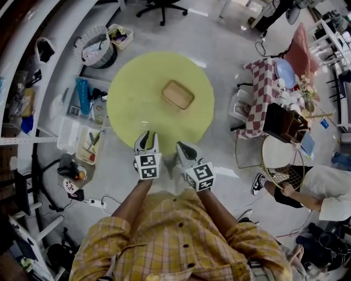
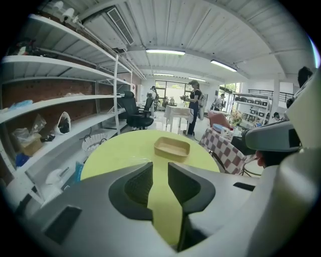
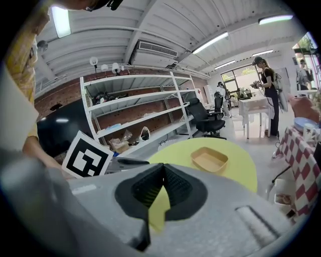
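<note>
A shallow tan tray (image 1: 177, 94) sits empty near the middle of a round yellow-green table (image 1: 131, 99). Both grippers hover over the table's near edge, well short of the tray. My left gripper (image 1: 147, 142) is open by a narrow gap with nothing between its jaws; in the left gripper view (image 2: 160, 168) the tray (image 2: 172, 148) lies straight ahead on the table (image 2: 125, 148). My right gripper (image 1: 184, 151) is beside it on the right, shut and empty, its tips meeting in the right gripper view (image 3: 163, 168). There the tray (image 3: 209, 159) is ahead to the right.
White shelving (image 1: 33, 82) with bins curves along the left. A laundry basket (image 1: 96, 48) and an office chair (image 1: 160, 6) stand beyond the table. At the right are a checkered table (image 1: 263, 82), a round wire table (image 1: 279, 159) and a seated person (image 1: 312, 189).
</note>
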### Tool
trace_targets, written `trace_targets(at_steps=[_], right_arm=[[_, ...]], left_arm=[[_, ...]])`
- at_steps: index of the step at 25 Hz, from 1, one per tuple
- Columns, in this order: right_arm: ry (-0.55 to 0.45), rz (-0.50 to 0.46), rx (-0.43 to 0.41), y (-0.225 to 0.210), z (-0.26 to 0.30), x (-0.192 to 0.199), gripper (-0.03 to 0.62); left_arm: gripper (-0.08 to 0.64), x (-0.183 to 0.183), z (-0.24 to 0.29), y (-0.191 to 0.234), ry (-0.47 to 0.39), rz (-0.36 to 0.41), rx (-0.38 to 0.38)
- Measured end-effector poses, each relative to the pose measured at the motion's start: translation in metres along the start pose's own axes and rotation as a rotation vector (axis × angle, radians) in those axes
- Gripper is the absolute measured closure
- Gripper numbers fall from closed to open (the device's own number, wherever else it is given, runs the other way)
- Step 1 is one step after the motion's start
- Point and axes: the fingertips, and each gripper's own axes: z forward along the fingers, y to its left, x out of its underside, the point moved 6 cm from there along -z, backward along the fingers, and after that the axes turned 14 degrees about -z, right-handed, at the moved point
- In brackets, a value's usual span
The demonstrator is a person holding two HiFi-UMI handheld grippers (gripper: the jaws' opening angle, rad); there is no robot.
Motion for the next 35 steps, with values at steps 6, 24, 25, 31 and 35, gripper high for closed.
trace_targets(at_steps=[6,24,25,31,35], right_arm=[[0.01,0.01,-0.003,0.004,0.005,0.003,0.595],[0.052,-0.011,0.013,0.007,0.005,0.019,0.595],[0.056,-0.011,0.013,0.007,0.005,0.02,0.595],[0.071,-0.051,0.012,0.012,0.006,0.016,0.595],[0.076,-0.049,0.009,0.012,0.007,0.018,0.595]], left_arm=[[0.471,0.005,0.016,0.007,0.042,-0.006,0.0],[0.454,0.039,0.062,0.023,0.158,-0.012,-0.034],[0.453,0.041,0.065,0.024,0.16,-0.015,-0.034],[0.454,0.046,0.077,0.029,0.17,-0.03,-0.026],[0.454,0.054,0.09,0.035,0.188,-0.043,-0.04]])
